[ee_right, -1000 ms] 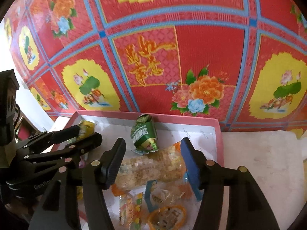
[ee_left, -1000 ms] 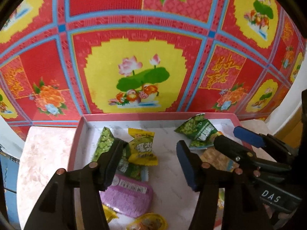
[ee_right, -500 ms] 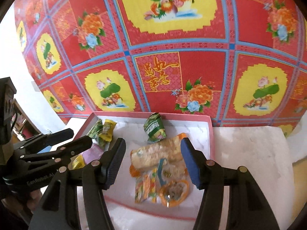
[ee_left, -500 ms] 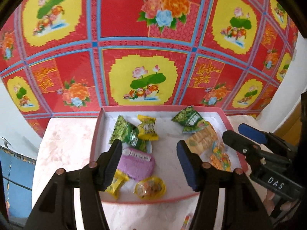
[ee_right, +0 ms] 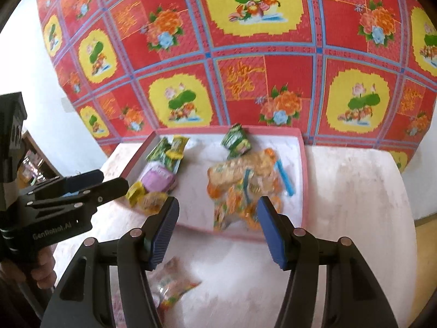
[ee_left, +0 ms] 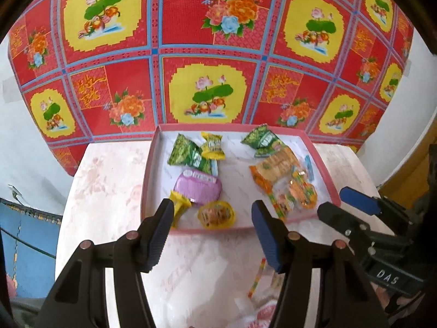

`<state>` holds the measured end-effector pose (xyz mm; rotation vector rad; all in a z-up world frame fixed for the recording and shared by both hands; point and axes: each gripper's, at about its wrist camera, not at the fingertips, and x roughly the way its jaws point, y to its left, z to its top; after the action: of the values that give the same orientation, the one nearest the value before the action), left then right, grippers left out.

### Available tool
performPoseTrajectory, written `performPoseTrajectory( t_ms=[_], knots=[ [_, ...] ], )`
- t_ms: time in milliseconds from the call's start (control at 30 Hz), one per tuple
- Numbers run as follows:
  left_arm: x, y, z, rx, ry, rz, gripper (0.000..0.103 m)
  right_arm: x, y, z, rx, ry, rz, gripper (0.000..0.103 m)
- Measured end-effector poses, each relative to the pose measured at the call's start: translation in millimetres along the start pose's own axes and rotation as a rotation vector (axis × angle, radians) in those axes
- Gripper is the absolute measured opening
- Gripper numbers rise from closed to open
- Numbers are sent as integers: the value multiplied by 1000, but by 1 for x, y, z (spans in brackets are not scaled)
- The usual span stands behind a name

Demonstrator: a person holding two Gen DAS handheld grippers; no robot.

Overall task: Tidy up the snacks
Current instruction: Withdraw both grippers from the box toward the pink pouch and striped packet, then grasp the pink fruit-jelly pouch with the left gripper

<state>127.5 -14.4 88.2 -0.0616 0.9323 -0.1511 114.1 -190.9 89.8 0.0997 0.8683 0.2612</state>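
Observation:
A pink-rimmed tray (ee_left: 146, 180) (ee_right: 304, 180) on the marble table holds several snacks. On its left lie green packs (ee_left: 188, 154), a yellow pack (ee_left: 211, 145), a purple pack (ee_left: 198, 186) (ee_right: 158, 179) and a round yellow jelly cup (ee_left: 215, 214). On its right lie a green pack (ee_left: 260, 138) (ee_right: 236, 140) and a heap of orange and clear packs (ee_left: 284, 175) (ee_right: 240, 180). My left gripper (ee_left: 213, 235) is open and empty, above the table just in front of the tray. My right gripper (ee_right: 217, 229) is open and empty, also in front of the tray. A loose colourful snack pack (ee_right: 172, 284) lies on the table near me.
A red, yellow and blue flowered cloth (ee_left: 207, 54) hangs behind the table. The marble tabletop (ee_left: 109, 180) extends left and right of the tray. A thin colourful candy strip (ee_left: 258, 276) lies on the table in front of the tray. White walls flank both sides.
Both grippers have pulled back and up from over the tray to in front of it. The whole tray and the loose snacks on the near table have come into view.

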Motion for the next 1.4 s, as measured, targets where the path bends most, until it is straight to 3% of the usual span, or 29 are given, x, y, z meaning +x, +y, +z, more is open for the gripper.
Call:
performPoseTrajectory(
  t_ms=[567, 1000, 1100, 1400],
  knots=[
    [-23, -11, -53, -24, 140, -92, 62, -31, 19, -35, -67, 19, -25, 61],
    [-21, -25, -86, -11, 224, -89, 63, -41, 12, -62, -24, 37, -47, 61],
    [-23, -32, -92, 8, 229, -100, 72, -44, 11, -66, -23, 34, -55, 61],
    [-20, -43, -106, 50, 233, -76, 85, -48, 11, -77, -12, 36, -65, 61]
  ],
)
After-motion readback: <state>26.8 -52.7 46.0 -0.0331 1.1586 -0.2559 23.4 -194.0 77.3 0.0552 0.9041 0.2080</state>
